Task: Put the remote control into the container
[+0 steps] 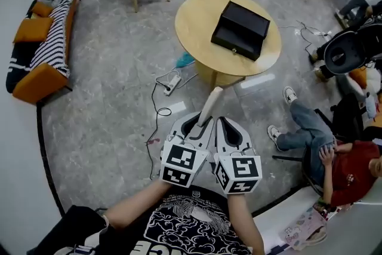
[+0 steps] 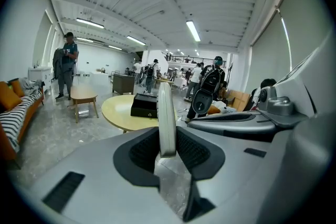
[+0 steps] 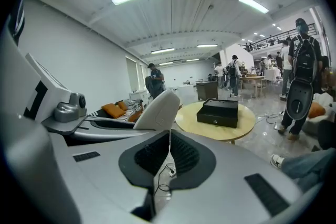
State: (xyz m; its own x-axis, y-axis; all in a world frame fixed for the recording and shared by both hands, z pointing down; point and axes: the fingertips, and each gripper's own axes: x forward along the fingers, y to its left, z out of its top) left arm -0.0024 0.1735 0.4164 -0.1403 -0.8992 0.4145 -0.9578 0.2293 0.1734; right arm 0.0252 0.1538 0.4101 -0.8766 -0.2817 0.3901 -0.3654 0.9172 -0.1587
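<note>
Head view: the left gripper (image 1: 199,121) clamps the white remote control (image 1: 210,106), the right gripper (image 1: 227,123) is closed on nothing; likely mid-carry, next reaching the black container (image 1: 240,30) at upper centre.

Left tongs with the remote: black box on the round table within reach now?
Probably not yet: the black box on the round wooden table lies well beyond the left tongs holding the white remote control. Nothing blocks the way.

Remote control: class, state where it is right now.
In the head view the remote control stands near centre, clamped in the left gripper, pointing toward the round table bearing the black container.
</note>
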